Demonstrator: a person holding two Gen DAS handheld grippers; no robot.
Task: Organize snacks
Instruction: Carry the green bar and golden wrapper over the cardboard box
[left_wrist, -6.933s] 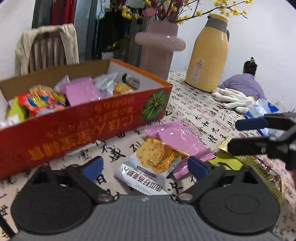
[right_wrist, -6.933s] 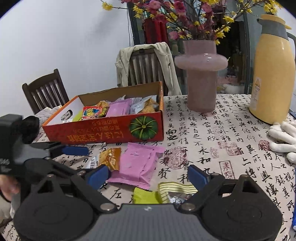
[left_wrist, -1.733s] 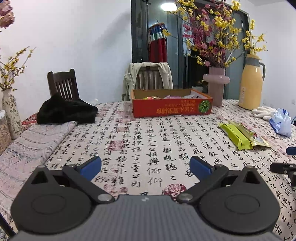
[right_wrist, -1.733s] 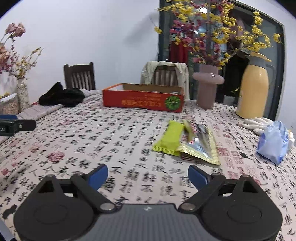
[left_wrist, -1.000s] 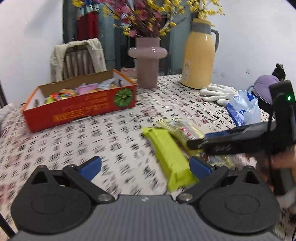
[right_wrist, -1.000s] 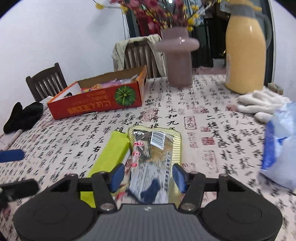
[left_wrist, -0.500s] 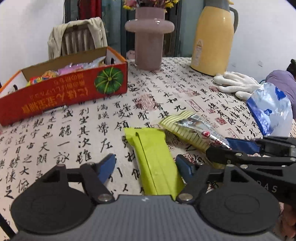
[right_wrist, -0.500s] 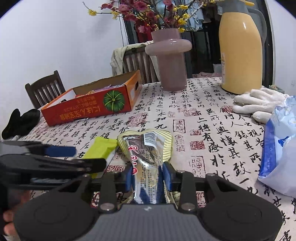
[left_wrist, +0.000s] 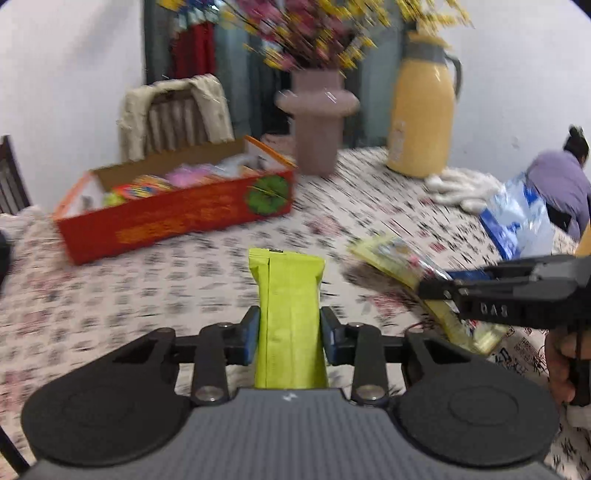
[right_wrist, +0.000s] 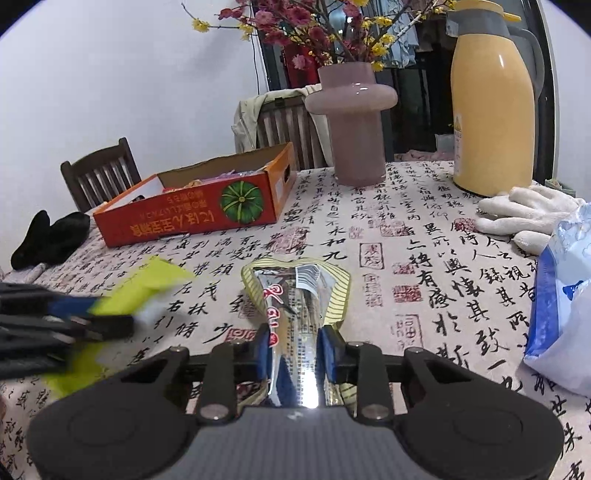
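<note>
bare tablecloth (right_wrist: 332, 229) is lying open toward the red snack box (right_wrist: 199, 206); the pink vase (right_wrist: 351, 122), yellow thermos (right_wrist: 491, 103) and white gloves (right_wrist: 524, 214) are crowding the right.

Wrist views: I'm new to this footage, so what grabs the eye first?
A lime-green snack packet is clamped in the left gripper, while the right gripper is closing on a shiny silver and yellow-striped packet. Behind them on the calligraphy tablecloth sits a red snack box.

Even indoor light fills both fisheye views, corners vignetted black and edges bowed. Motion blur smears the left wrist's tablecloth (left_wrist: 110, 295) and flowers (left_wrist: 317, 33); the right wrist view is sharp, with glare on the foil packet (right_wrist: 299, 332).
</note>
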